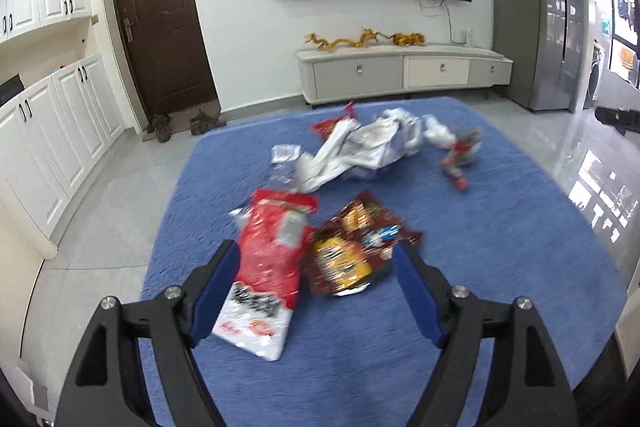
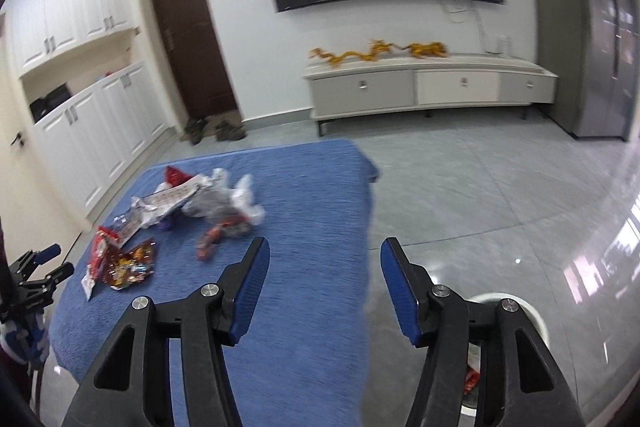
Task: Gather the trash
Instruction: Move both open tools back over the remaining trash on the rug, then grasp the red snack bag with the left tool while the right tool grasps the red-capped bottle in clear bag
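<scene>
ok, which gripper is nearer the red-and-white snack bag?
Left. The left gripper hangs open right over the red-and-white snack bag. The right gripper is off by the blue cloth's far edge, above the white bin.

Blue cloth [image 1: 500, 267]: matt, rough nap, covering the surface. Red wrapper [image 1: 268, 267] and brown wrapper [image 1: 348, 247]: glossy, crinkled plastic film. White bag [image 1: 360, 151]: thin crumpled plastic. Floor [image 2: 500, 195]: polished, reflective tile. Door [image 1: 160, 23]: dark wood. Bin [image 2: 536, 323]: smooth white plastic.
</scene>
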### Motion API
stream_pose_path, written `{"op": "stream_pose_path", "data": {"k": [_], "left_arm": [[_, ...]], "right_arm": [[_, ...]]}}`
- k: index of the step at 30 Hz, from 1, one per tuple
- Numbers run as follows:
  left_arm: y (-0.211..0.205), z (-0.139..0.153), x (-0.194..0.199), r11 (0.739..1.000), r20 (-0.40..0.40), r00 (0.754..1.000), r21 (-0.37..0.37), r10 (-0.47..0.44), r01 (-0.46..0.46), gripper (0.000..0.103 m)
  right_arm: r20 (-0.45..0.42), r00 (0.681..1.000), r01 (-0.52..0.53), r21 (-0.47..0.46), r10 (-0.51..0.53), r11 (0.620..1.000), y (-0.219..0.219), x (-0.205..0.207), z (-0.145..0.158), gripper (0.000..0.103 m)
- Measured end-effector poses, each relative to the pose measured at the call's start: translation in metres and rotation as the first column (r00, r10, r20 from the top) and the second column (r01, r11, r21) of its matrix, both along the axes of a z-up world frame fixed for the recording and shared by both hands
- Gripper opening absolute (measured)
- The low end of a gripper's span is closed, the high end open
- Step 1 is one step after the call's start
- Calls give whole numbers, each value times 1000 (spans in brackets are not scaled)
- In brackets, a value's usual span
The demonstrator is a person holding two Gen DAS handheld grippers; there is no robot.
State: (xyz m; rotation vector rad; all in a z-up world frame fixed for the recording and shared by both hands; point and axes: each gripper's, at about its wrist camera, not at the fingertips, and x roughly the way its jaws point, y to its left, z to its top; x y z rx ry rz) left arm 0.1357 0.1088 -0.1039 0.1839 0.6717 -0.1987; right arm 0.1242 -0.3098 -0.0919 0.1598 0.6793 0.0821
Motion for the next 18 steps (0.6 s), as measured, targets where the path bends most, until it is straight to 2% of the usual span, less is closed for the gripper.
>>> {"op": "stream_pose_path", "data": {"k": [5,13,16,18], "left_arm": [[16,-17,18,999,-40,999,-16,-28,28,83],[36,-49,57,1000,-93,996,-6,6,-6,83],[46,-58,65,999,-120,993,-37,2,-7,82],[51,-64,67,999,-129,992,-49,-4,-3,77]], "right_arm": [[-42,996,-77,-20,76,997,41,33,-9,58],[-109,979,-181,-64,174,981,99,84,-28,60],[-145,968,-212,-43,204,976,115,103,-41,61],[-172,958,-234,-14,228,972,125,112,-52,61]]}}
